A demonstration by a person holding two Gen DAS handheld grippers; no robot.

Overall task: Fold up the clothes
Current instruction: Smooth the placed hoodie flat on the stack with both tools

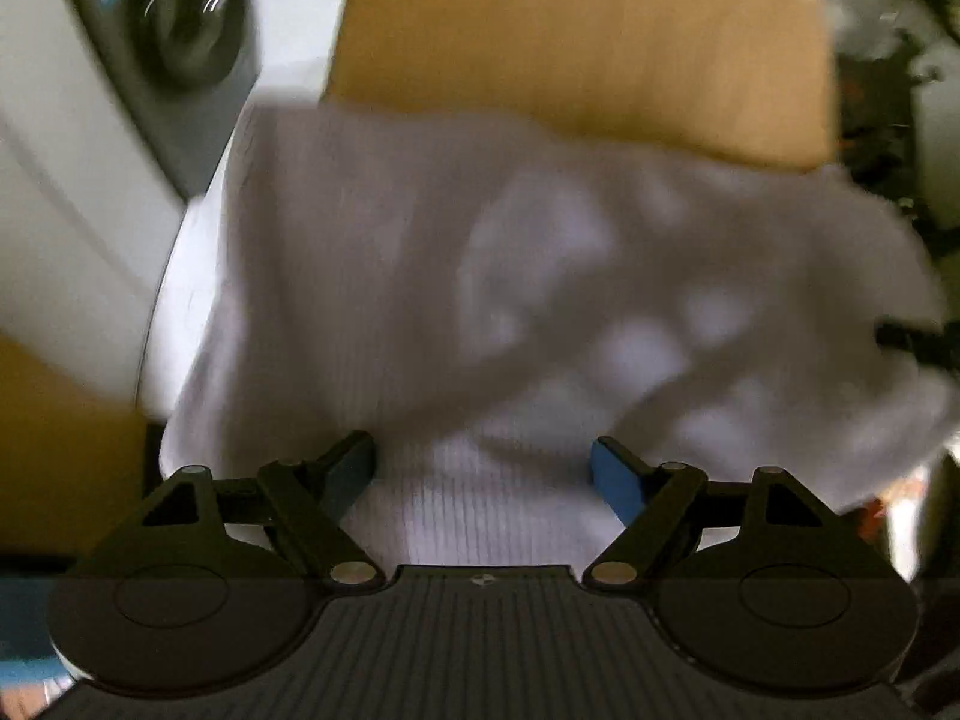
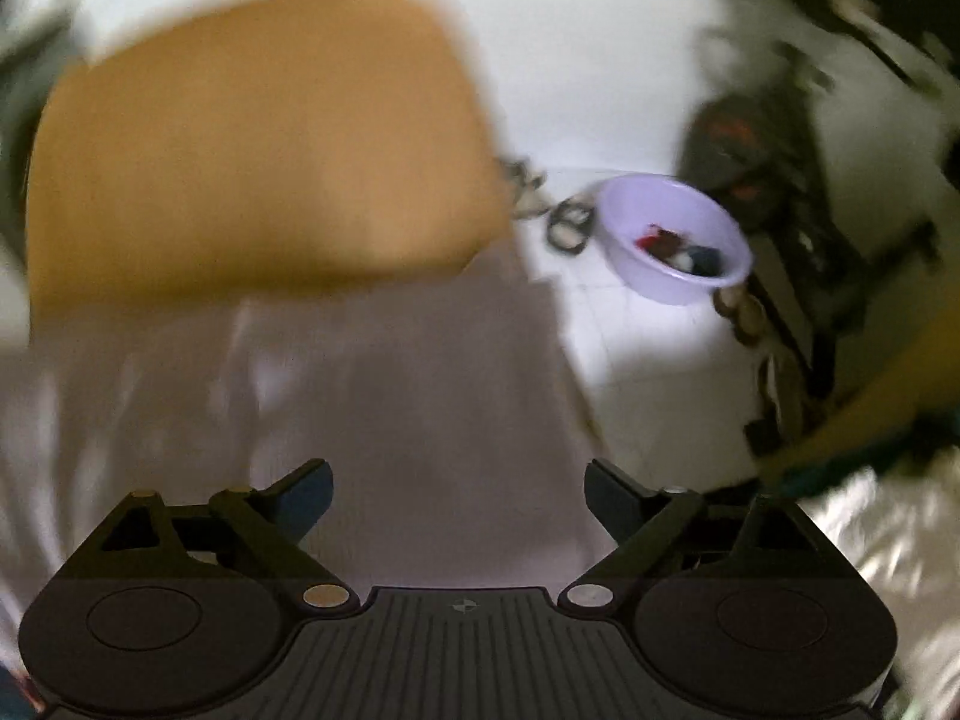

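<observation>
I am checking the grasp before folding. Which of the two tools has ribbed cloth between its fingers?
The left tool: the white garment's ribbed hem lies between its open fingers. The right tool shows only smooth cloth.

Far half of tabletop bare, free to pass. White garment covers near half. Washing machine left, basin on floor right.
</observation>
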